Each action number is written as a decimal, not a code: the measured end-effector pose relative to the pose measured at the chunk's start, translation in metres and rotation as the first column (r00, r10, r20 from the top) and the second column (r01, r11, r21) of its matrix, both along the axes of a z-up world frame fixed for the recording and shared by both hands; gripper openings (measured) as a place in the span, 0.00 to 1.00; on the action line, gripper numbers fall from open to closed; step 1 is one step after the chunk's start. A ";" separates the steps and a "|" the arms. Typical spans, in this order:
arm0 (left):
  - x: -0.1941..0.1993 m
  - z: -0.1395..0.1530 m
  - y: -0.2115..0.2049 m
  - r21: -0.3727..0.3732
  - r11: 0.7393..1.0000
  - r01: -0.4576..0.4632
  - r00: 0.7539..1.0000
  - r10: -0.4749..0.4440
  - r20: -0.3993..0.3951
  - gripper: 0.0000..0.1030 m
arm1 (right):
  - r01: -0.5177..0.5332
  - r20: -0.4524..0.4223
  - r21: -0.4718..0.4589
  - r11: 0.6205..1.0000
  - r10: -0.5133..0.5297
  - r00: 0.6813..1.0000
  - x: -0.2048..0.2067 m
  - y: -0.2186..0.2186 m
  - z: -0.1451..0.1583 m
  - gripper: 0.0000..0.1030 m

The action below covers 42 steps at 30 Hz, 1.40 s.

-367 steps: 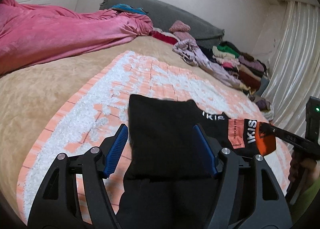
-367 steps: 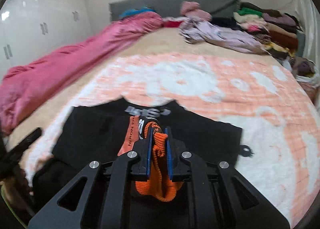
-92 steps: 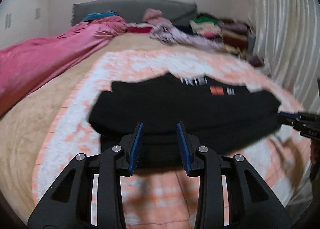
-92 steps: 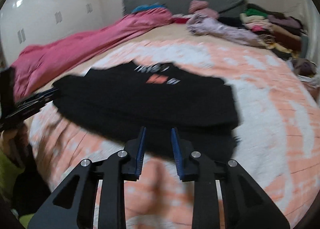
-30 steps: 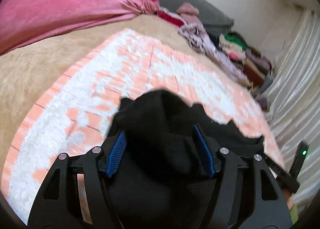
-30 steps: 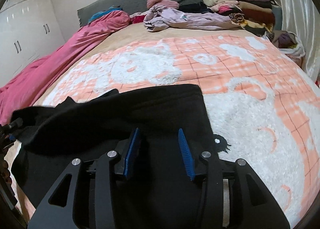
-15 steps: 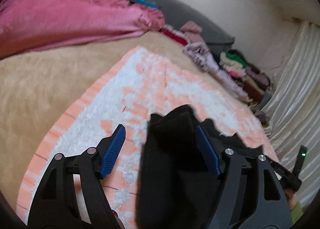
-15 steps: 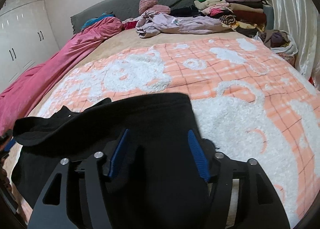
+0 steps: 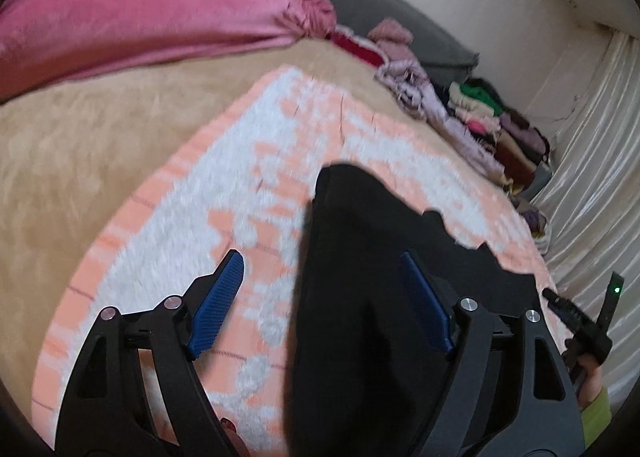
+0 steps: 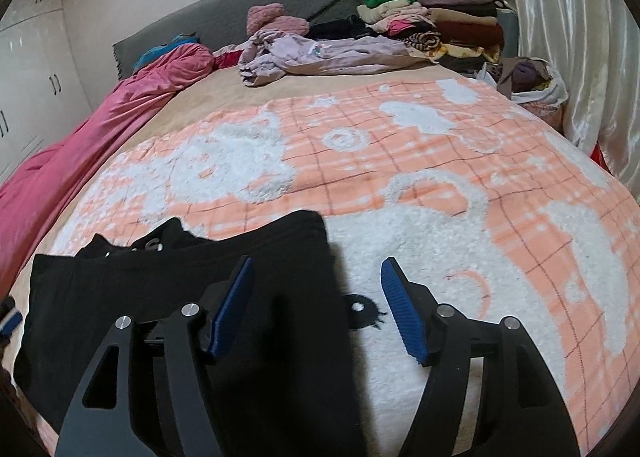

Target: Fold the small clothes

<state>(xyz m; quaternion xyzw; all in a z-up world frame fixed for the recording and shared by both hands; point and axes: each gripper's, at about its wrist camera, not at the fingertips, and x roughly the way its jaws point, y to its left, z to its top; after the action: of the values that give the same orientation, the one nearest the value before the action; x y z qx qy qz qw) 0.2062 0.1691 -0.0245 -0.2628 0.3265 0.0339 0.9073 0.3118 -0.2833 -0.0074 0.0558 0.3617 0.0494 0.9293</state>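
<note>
The right gripper (image 10: 316,297) has just been opening, jaws wide above the black garment (image 10: 168,297), whose right edge lies between them on the orange-and-white blanket (image 10: 460,185)

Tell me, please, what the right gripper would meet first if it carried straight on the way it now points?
Most likely the right edge of the black garment, or the peach and white blanket just beside it. The right gripper stands open and points down across that edge; depth is hard to judge.
</note>
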 end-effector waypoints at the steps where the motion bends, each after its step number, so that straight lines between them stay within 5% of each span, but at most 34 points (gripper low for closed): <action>1: 0.000 -0.003 -0.001 0.001 1.000 0.005 1.000 -0.005 -0.014 0.70 | 0.005 0.002 0.001 1.000 -0.005 1.000 0.000 -0.002 0.001 0.63; 6: 0.005 -0.010 -0.009 0.024 0.999 0.039 0.998 -0.037 -0.060 0.65 | 0.002 0.011 -0.005 1.000 -0.002 1.000 0.006 -0.006 0.005 0.63; 13: 0.006 -0.012 -0.021 0.061 0.995 0.074 0.994 -0.068 -0.086 0.19 | -0.060 -0.074 -0.006 0.998 0.059 0.996 0.028 0.002 -0.005 0.62; 16: 0.003 -0.007 -0.023 0.080 0.994 0.075 0.995 -0.069 -0.077 0.07 | -0.106 -0.104 -0.001 0.994 0.106 0.989 0.033 0.010 -0.012 0.39; 20: 0.000 -0.001 -0.025 0.102 0.992 0.076 0.995 -0.069 -0.067 0.05 | -0.136 -0.100 0.003 0.991 0.136 0.986 0.031 0.013 -0.014 0.08; 29: 0.002 0.002 -0.026 0.089 0.994 0.070 0.995 -0.063 -0.078 0.05 | -0.088 -0.066 0.008 0.996 0.088 0.994 0.027 -0.006 -0.007 0.07; 36: 0.006 -0.004 -0.025 0.076 0.995 0.065 0.992 -0.056 -0.111 0.05 | -0.075 -0.099 -0.091 0.993 0.066 0.993 0.028 0.003 -0.024 0.09; 42: 0.005 0.001 -0.024 0.055 0.997 0.048 0.995 -0.043 -0.090 0.05 | -0.059 -0.067 -0.072 0.996 0.054 0.996 0.014 -0.004 -0.011 0.28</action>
<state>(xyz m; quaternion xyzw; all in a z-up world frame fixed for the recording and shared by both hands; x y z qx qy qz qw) 0.2110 0.1452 -0.0239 -0.2275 0.3712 0.0341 0.8996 0.3258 -0.2878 -0.0180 0.0127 0.3947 0.0603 0.9168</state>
